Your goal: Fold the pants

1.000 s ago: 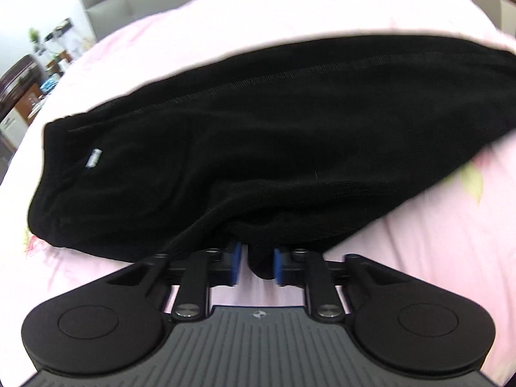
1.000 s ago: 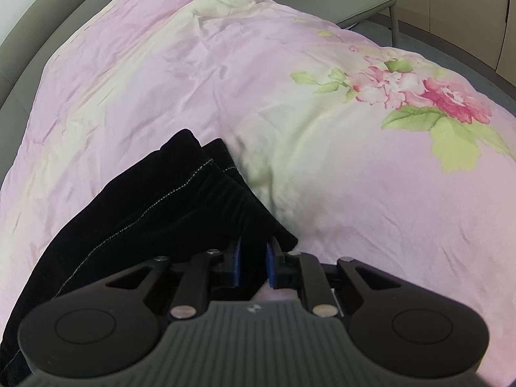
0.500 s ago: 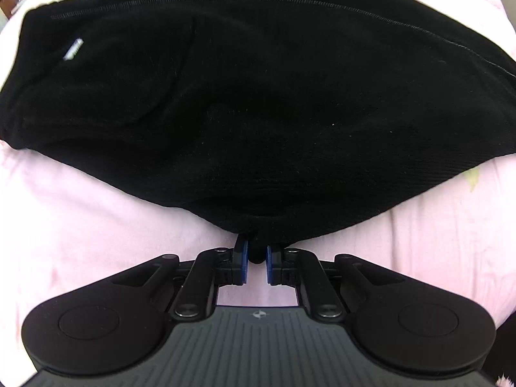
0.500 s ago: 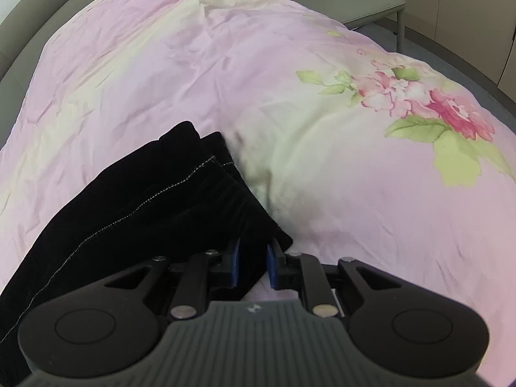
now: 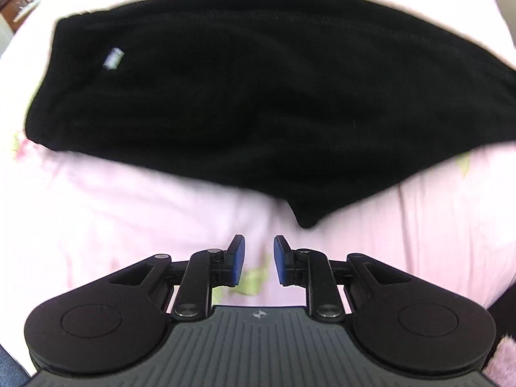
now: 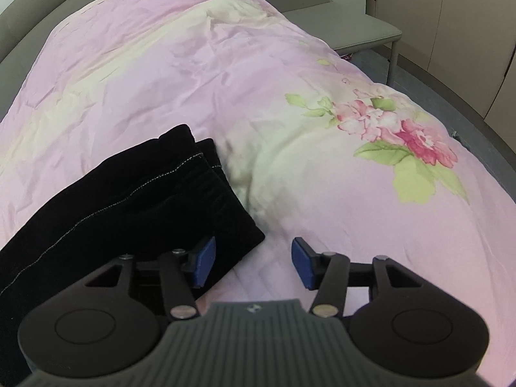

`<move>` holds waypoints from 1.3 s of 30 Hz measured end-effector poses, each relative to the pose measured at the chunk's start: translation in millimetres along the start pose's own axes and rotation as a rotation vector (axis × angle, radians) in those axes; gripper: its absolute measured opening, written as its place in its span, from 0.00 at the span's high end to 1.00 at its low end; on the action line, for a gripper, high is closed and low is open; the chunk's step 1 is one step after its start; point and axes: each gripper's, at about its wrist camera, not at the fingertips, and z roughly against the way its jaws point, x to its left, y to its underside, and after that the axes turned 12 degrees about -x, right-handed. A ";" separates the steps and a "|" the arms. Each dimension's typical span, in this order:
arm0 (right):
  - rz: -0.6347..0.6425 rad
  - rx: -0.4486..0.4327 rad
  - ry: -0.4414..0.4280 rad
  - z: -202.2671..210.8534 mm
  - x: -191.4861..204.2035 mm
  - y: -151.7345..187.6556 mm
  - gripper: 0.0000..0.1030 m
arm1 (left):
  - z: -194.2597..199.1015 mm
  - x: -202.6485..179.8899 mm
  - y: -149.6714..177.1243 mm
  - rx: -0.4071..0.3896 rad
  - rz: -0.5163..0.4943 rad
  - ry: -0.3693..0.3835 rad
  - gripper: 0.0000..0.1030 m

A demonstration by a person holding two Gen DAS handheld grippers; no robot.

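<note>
Pants point(image 5: 258, 96) look soft, limp; best pinched at hem corners; both hand-held grippers point(image 5: 259, 259) point(image 6: 252, 259) spread, empty.

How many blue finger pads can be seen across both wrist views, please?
4. Left gripper: one pad on each side of the gap, clear of the black pants. Right gripper: one pad overlapping the pants' corner, the other over the pink bedspread.

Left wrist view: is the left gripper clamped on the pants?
No. The left gripper has its jaws apart with only pink bedspread between them, and the black pants lie just ahead, untouched.
</note>
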 end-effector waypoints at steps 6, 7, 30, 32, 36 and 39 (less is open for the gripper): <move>0.011 0.013 -0.061 26.1 10.8 8.0 0.52 | 23.0 42.0 -37.9 -0.168 0.043 -0.081 0.67; 0.042 0.013 -0.080 29.6 19.8 10.6 0.52 | 21.3 47.1 -41.1 -0.191 0.042 -0.102 0.67; -0.091 0.084 -0.009 -24.1 13.7 7.2 0.51 | -125.1 224.8 -177.8 -0.194 0.330 -0.234 0.76; -0.121 0.087 -0.022 -28.7 10.3 7.9 0.52 | -141.8 230.4 -176.8 -0.179 0.356 -0.239 0.76; -0.194 0.089 -0.054 -33.3 0.8 10.2 0.52 | -141.7 222.6 -181.3 -0.175 0.306 -0.279 0.75; -0.254 0.087 -0.076 -32.6 -8.5 9.7 0.52 | -123.8 204.0 -185.1 -0.206 0.207 -0.344 0.73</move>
